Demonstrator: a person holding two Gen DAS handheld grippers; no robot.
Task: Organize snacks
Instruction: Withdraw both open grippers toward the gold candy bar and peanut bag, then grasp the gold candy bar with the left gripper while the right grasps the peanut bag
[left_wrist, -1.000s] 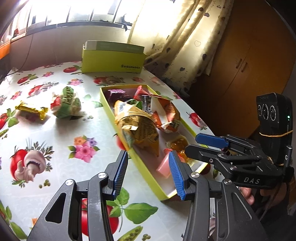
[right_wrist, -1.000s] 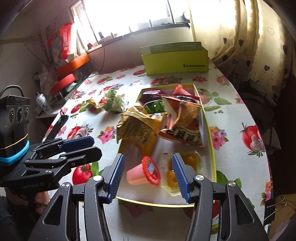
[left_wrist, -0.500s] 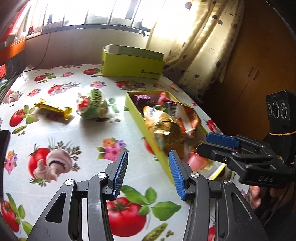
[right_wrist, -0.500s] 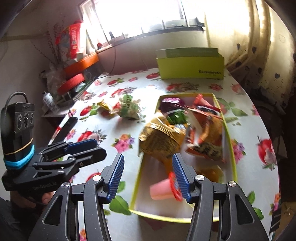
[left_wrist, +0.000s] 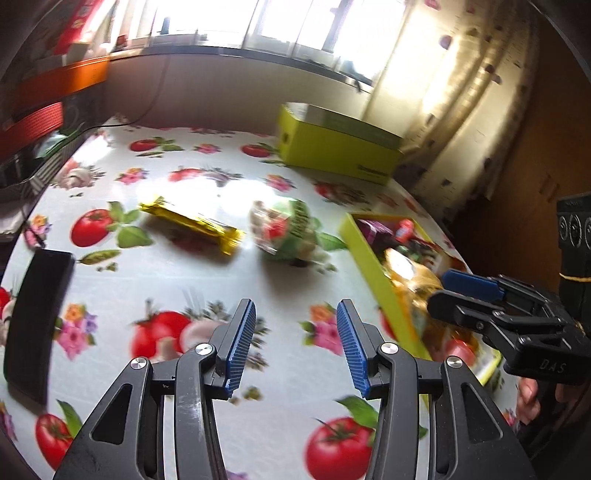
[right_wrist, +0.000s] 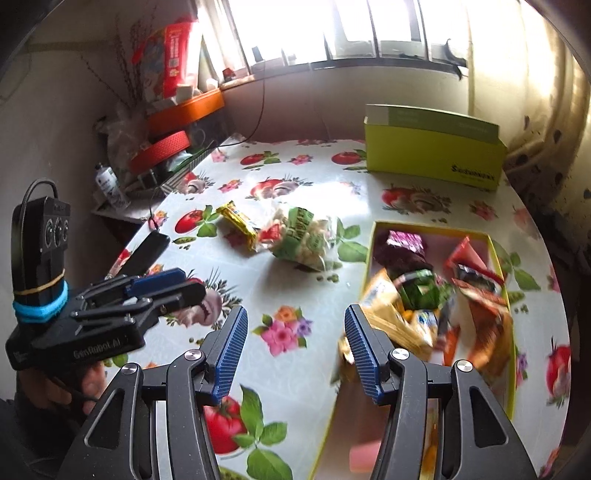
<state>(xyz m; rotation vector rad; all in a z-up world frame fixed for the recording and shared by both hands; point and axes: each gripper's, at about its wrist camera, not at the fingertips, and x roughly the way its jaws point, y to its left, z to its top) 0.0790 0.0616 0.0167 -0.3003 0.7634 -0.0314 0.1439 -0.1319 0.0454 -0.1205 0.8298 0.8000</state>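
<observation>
Snacks are split between two spots: most are already piled in the yellow-green tray, and two lie loose on the tablecloth just left of the tray, a green bag nearest its rim and a gold bar beyond that. My left gripper hangs over bare cloth with its blue pads well apart and nothing between them; my right gripper is likewise empty, jaws wide, its right pad over the tray's near left wall. I judge the step in hand to be fetching a loose snack, and the green bag is the sensible first pick for my left, since it sits closest to the tray. To do it well I would come down on the bag's puffed middle, not its crimped ends, close gently so the crinkly film does not slip or burst, then lift clear of the tray's raised wall before crossing over it. The tray's far end is crowded, so the roomier near end looks the better drop. Open cloth lies all around the bag, giving an easy approach. A black flat thing lies far left of the tray near the table edge, and a closed green box stands behind the tray; both are well clear. My two grippers sit close side by side, so the right should stay back.
</observation>
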